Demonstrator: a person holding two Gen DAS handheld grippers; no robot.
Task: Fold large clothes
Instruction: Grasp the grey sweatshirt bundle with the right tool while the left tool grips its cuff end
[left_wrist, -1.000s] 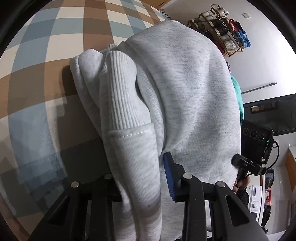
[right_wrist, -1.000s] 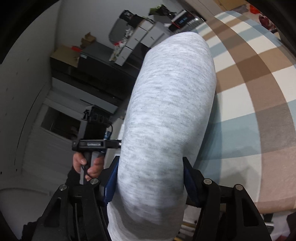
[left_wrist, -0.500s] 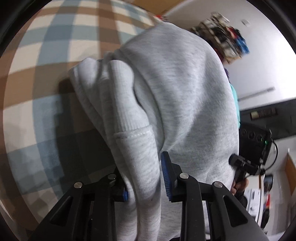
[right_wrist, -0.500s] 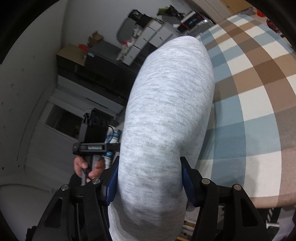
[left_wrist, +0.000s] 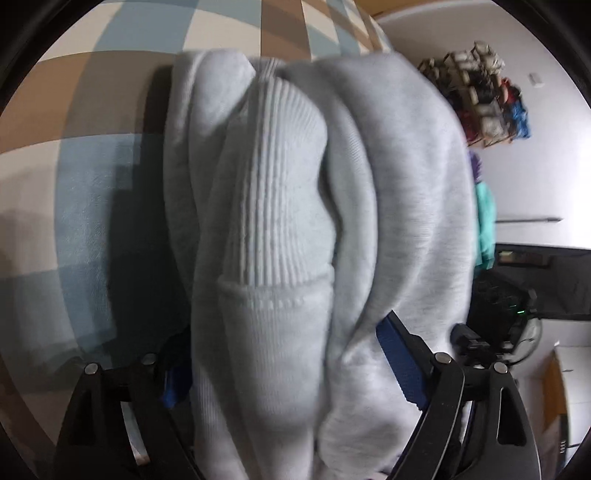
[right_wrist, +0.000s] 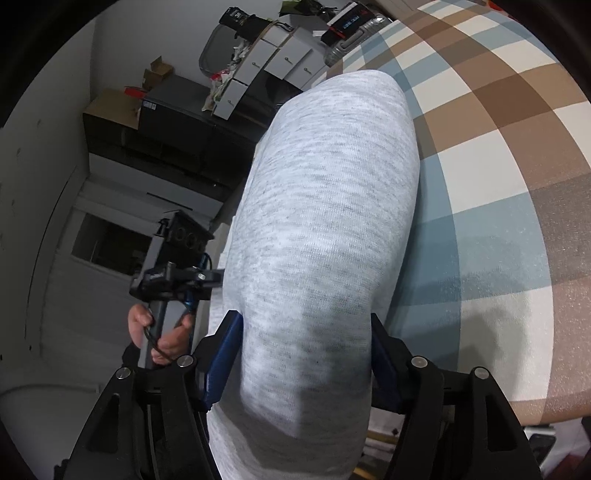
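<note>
Sweatshirt (left_wrist: 332, 206) between just-opened left hand-held gripper (left_wrist: 288, 365) jaws.

Light grey sweatshirt (left_wrist: 288, 206), folded into a thick bundle, ribbed cuff (left_wrist: 280, 177) on top, lying on checked blanket (left_wrist: 74, 206).

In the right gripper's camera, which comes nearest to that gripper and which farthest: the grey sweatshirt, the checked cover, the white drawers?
1. Grey sweatshirt: between the right gripper's fingers.
2. Checked cover: under it, to the right.
3. White drawers: top, across the room.
</note>
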